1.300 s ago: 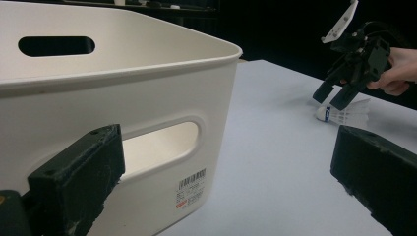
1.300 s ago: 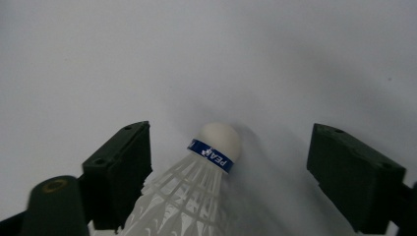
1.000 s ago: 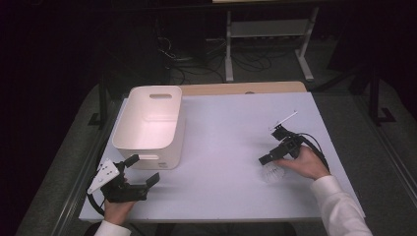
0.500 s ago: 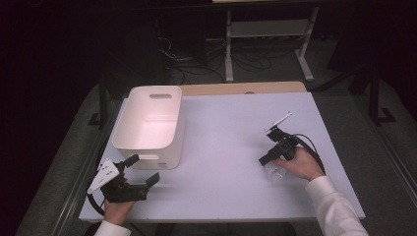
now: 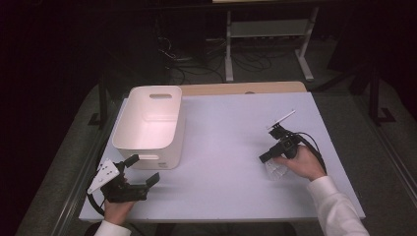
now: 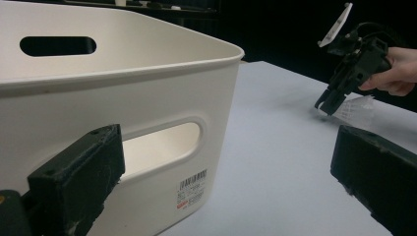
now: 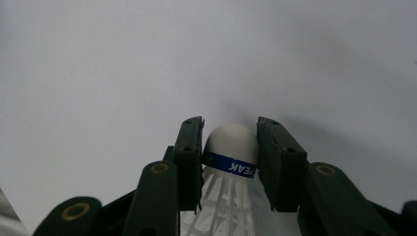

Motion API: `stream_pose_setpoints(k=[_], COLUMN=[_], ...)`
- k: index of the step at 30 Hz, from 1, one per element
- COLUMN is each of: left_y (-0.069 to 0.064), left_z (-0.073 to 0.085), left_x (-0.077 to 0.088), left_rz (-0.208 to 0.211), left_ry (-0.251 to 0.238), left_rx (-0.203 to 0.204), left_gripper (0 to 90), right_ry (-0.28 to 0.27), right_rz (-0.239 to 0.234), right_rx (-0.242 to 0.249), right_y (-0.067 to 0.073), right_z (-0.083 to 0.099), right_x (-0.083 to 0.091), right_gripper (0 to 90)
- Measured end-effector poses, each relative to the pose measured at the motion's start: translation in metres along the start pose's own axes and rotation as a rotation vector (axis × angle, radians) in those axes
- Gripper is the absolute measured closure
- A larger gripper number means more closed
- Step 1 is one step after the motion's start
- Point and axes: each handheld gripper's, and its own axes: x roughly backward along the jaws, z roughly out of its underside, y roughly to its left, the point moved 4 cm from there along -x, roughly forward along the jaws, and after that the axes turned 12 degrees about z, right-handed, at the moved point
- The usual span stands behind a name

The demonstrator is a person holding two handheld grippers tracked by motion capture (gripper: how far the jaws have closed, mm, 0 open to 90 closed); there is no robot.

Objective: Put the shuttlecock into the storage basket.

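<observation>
The grasp step is in hand: the right gripper [image 7: 229,162], whose jaws have just been closing, is clamped on the cork head of a white shuttlecock [image 7: 231,147] lying near the table's [image 5: 231,123] right edge. A lift and a carry toward the white bin [image 5: 147,123] at the left edge is judged next. The right hand [image 5: 300,162] is angled down. The left gripper [image 5: 140,169] is held with jaws apart, empty, near the front-left corner.

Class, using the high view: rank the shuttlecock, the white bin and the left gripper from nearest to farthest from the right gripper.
1. Shuttlecock: clamped in the right gripper, table's right side.
2. White bin: left of centre.
3. Left gripper: near-left corner, jaws open; roughly as far as the bin, close call.
</observation>
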Motion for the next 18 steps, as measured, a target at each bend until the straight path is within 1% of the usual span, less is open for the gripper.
stream_pose_setpoints(k=[1, 3, 4, 6, 8, 14, 15, 18], left_y=[0.000, 0.000, 0.000, 0.000, 0.000, -0.001, -0.001, 0.000], left_z=[0.000, 0.000, 0.000, 0.000, 0.000, 0.000, 0.000, 0.000], left_x=[0.000, 0.000, 0.000, 0.000, 0.000, 0.000, 0.000, 0.000], left_rz=[0.000, 0.000, 0.000, 0.002, 0.002, 0.003, 0.003, 0.003], left_ry=[0.000, 0.001, 0.001, 0.001, 0.000, -0.003, -0.003, -0.001], left_rx=[0.000, 0.001, 0.001, -0.002, 0.000, 0.001, 0.003, 0.002], left_gripper=[0.0, 0.0, 0.0, 0.0, 0.0, 0.0, 0.0, 0.0], right_ry=[0.000, -0.023, -0.023, -0.035, -0.042, -0.056, -0.068, -0.079], right_rz=[0.000, 0.013, 0.013, 0.003, -0.001, -0.007, -0.009, -0.015], right_rx=[0.000, -0.007, -0.007, -0.010, 0.002, 0.004, 0.007, 0.009], right_y=[0.000, 0.000, 0.000, 0.002, 0.002, 0.007, 0.009, 0.011], right_z=[0.000, -0.003, -0.003, -0.006, -0.008, -0.014, -0.016, -0.019], right_x=[0.000, 0.005, 0.005, 0.010, 0.013, 0.017, 0.019, 0.021], right_gripper=[62.2, 62.2, 62.2, 62.3, 62.3, 62.2, 62.2, 62.2])
